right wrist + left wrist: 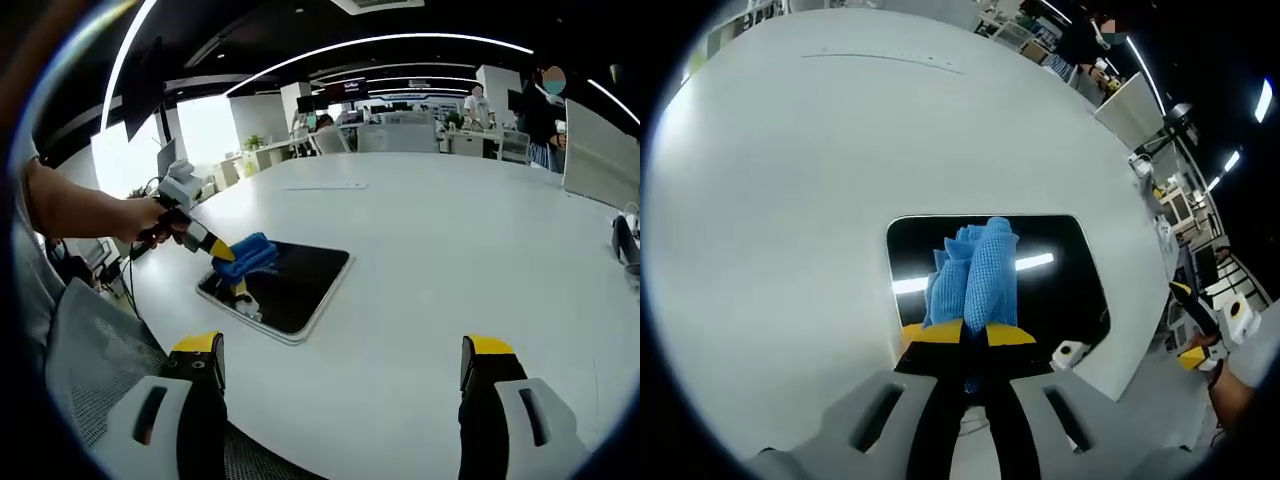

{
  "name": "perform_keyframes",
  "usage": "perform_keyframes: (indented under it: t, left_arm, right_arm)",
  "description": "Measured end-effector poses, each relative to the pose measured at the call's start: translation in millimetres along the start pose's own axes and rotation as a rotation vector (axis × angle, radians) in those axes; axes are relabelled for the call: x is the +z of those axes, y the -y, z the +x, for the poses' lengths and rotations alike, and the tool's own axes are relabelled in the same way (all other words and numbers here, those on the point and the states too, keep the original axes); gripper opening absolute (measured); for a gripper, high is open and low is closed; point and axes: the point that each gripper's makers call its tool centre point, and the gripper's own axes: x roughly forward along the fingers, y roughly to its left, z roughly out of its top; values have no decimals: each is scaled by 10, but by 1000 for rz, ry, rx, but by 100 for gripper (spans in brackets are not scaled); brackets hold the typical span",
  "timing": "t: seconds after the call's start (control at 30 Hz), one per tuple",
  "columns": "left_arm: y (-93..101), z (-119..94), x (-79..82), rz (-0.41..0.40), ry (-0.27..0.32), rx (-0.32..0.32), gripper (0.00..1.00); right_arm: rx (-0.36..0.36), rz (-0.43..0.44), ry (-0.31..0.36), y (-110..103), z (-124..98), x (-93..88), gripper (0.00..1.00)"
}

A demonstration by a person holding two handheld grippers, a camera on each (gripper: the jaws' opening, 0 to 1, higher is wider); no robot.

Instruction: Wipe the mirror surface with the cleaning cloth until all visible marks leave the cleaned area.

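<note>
Two views, taken one after the other.

Left gripper view, left gripper: the left gripper (975, 345) rises from the bottom with its yellow-tipped jaws pressed together on the cleaning cloth (975, 275).
Left gripper view, cloth: a blue, bunched cloth with a mesh texture, standing up from the jaws and lying over the mirror (1060, 270).
Left gripper view, mirror: a dark rectangular plate with rounded corners, flat on the white table (790, 200); it reflects bright ceiling light strips on both sides of the cloth.
Left gripper view, table: broad and white, its far edge curved; beyond it stands an office with desks and a person.
Left gripper view, right gripper: the right gripper (1196, 340) shows small past the table's right edge.

Right gripper view, right gripper: the right gripper (340, 365) has its two yellow-tipped jaws spread wide apart at the bottom, with nothing between them, above the near edge of the table (450, 250).
Right gripper view, mirror: the mirror (300, 285) lies near the table's near-left edge.
Right gripper view, left gripper: held in a person's hand (160, 225), the left gripper (228, 258) reaches in from the left and holds the cleaning cloth (250, 255) on the mirror's left part.
Right gripper view, surroundings: a grey mesh chair back (90, 370) stands beside the table's near-left edge.
</note>
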Motion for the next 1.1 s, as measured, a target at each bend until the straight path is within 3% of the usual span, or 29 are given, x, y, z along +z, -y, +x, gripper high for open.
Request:
perform_keyframes:
  t: [0.8,1.1]
  left_arm:
    - [-330,-190,-27,-46,26,51,3]
    - [-298,-191,-33,-8,32,59,4]
  right_arm:
    - [-9,-2,5,18,-2,7,97]
    - [-9,-2,7,8,-8,15,97]
